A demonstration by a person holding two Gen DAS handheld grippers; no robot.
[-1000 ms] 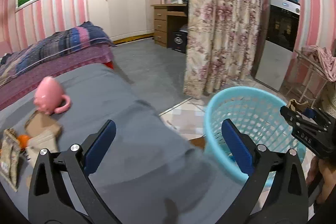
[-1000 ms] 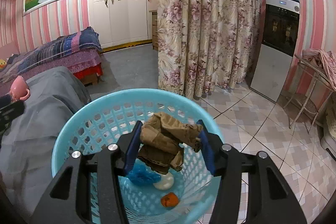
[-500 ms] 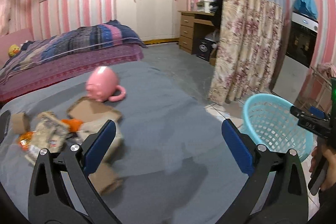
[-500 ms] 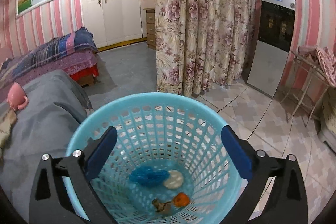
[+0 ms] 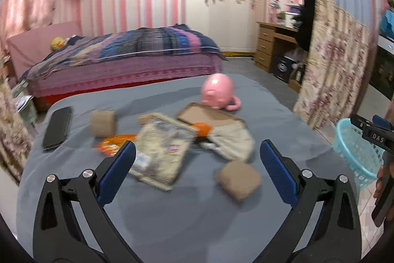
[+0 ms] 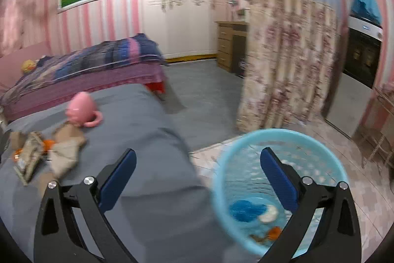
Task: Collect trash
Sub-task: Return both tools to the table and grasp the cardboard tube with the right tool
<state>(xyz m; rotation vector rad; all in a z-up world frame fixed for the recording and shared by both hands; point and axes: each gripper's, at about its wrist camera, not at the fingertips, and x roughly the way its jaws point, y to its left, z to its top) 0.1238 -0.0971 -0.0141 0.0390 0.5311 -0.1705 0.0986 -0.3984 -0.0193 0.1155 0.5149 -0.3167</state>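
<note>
Blurred brown wad [image 5: 238, 179], identity unclear

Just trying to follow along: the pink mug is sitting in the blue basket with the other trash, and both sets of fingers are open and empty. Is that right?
Not quite. The pink mug sits on the grey bedcover, beside the cardboard, not in the blue basket; the left wrist view shows it. The rest holds: the left gripper and the right gripper both have open, empty fingers.

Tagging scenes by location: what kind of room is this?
Most likely a home bedroom: a made bed with a patterned blanket, a white wardrobe against pink striped walls, and a wooden desk with drawers. Trash lies on a grey-covered surface in front.
</note>
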